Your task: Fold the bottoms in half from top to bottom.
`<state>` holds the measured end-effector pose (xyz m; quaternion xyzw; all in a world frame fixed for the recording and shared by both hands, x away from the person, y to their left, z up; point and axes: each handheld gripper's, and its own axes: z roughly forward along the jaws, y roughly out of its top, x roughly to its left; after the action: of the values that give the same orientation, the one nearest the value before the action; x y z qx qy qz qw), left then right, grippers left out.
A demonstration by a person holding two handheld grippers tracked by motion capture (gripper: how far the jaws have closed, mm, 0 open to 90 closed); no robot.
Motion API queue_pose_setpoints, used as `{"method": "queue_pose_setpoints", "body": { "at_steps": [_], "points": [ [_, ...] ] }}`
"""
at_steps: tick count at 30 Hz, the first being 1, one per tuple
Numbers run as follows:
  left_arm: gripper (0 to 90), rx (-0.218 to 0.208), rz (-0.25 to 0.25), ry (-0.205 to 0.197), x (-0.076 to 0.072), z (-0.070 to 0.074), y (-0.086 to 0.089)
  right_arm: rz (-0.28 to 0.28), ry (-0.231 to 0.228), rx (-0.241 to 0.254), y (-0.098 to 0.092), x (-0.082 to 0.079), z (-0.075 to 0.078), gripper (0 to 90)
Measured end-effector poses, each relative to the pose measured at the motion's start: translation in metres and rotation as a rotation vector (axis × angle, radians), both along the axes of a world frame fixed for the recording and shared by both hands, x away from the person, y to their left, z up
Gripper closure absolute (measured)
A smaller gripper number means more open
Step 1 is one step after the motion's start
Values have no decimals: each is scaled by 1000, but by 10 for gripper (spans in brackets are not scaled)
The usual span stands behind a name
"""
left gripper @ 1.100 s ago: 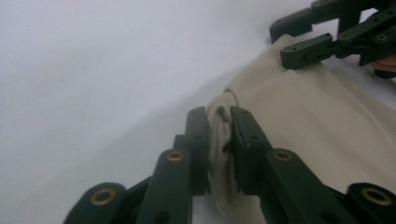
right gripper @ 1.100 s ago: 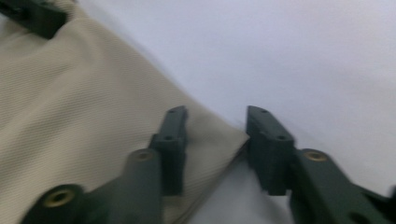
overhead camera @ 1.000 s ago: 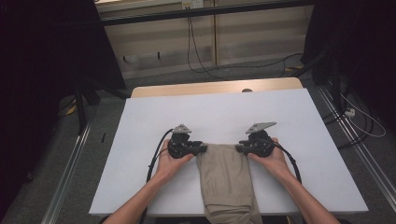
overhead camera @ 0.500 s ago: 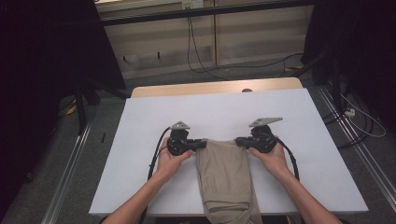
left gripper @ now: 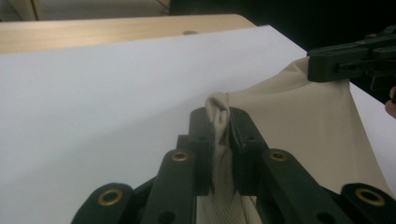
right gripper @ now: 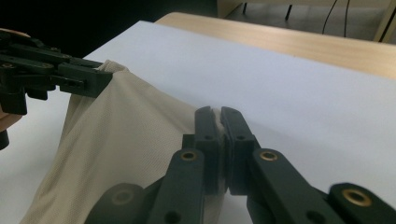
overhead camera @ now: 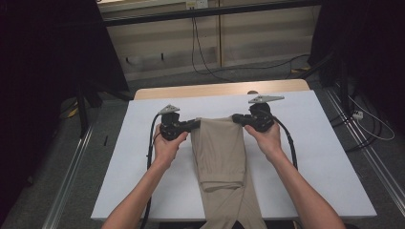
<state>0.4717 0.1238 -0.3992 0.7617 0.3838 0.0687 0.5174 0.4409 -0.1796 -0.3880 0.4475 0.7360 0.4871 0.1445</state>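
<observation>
Beige woven trousers (overhead camera: 220,151), folded lengthwise into 1 narrow strip, lie down the middle of the white-covered table (overhead camera: 325,157), their far edge stretched between the 2 black tongs and their near end hanging off the table edge toward the person. A folded layer ends partway down the strip, on the near side of both tongs.

At the far left corner, the left gripper (overhead camera: 193,126) has its jaws closed on a small bunch of cloth; in the left gripper view that puckered fabric (left gripper: 218,108) pokes up between the closed tips (left gripper: 219,140). At the far right corner, the right gripper (overhead camera: 237,119) is clamped just as tight, and in the right gripper view only a thin sliver of cloth shows in the slit between its jaws (right gripper: 219,140).

Both corners sit slightly above the table surface, and the edge between them runs nearly straight. Judging from that, the 2-corner hold is meant to keep the fabric spread and taut, so it can be dragged or folded without bunching. Each hand (overhead camera: 165,149) grips its tool from the near side, the right hand (overhead camera: 267,139) mirroring the left, which keeps the pull even.

No brand, label or readable writing shows on the trousers, tongs or table.
</observation>
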Motion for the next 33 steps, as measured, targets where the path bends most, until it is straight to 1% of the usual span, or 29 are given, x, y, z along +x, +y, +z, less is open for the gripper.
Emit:
{"method": "queue_pose_setpoints", "body": {
  "at_steps": [1,3,4,5,7,10,11,12,13,14,15,17,20,21,22,23,24,25,27,28,29,30,31,32,33],
  "points": [
    [810,-8,8,-1,4,2,0,-6,-3,-2,1,4,3,862],
    [811,-6,23,-6,13,6,-1,-16,-7,-3,2,12,7,862],
    [811,-5,29,-5,17,8,-2,-33,-14,0,1,19,13,862],
    [811,-2,34,-7,22,10,-4,-33,-14,0,1,19,13,862],
    [811,4,47,-17,30,15,-9,-46,-23,-5,0,26,18,862],
    [810,-1,57,-30,44,21,-17,-63,-30,0,-2,36,28,861],
    [811,-7,59,-29,49,23,-18,-72,-33,-3,-4,40,31,861],
    [811,-14,63,-29,54,25,-20,-92,-34,-3,-7,48,35,861],
    [810,-17,67,-34,63,28,-24,-99,-33,-3,-9,52,38,862],
    [811,-18,72,-34,68,29,-26,-106,-36,-8,-10,56,40,862],
    [811,-18,72,-34,68,29,-26,-106,-36,-8,-10,56,40,862],
    [811,-7,81,-36,77,31,-29,-116,-39,-18,-10,64,46,862],
    [810,-16,100,-28,93,37,-33,-132,-49,-35,-9,76,55,862],
    [811,-24,101,-25,98,40,-34,-139,-50,-39,-9,81,59,861],
    [811,-22,103,-22,103,43,-34,-144,-52,-37,-9,86,62,861],
    [811,-29,107,-25,107,44,-35,-159,-57,-38,-10,95,68,861],
    [811,-21,103,-18,110,46,-35,-159,-57,-38,-10,95,68,861],
    [810,-24,109,-15,114,46,-36,-164,-52,-35,-10,99,69,860],
    [802,-20,114,-12,118,41,-38,-175,-40,-54,-10,108,67,838],
    [772,-9,125,0,120,37,-38,-197,-35,-60,-9,111,65,771],
    [674,-6,153,10,120,32,-38,-222,-38,-59,-9,113,63,673],
    [491,-1,158,26,120,28,-38,-245,-16,-55,-9,115,56,557],
    [491,15,148,38,119,25,-36,-245,-16,-55,-9,115,56,557],
    [482,29,148,38,116,23,-35,-246,-6,-60,-9,114,53,537],
    [449,32,143,33,112,21,-34,-239,-8,-66,-9,112,50,531]
  ]
}}
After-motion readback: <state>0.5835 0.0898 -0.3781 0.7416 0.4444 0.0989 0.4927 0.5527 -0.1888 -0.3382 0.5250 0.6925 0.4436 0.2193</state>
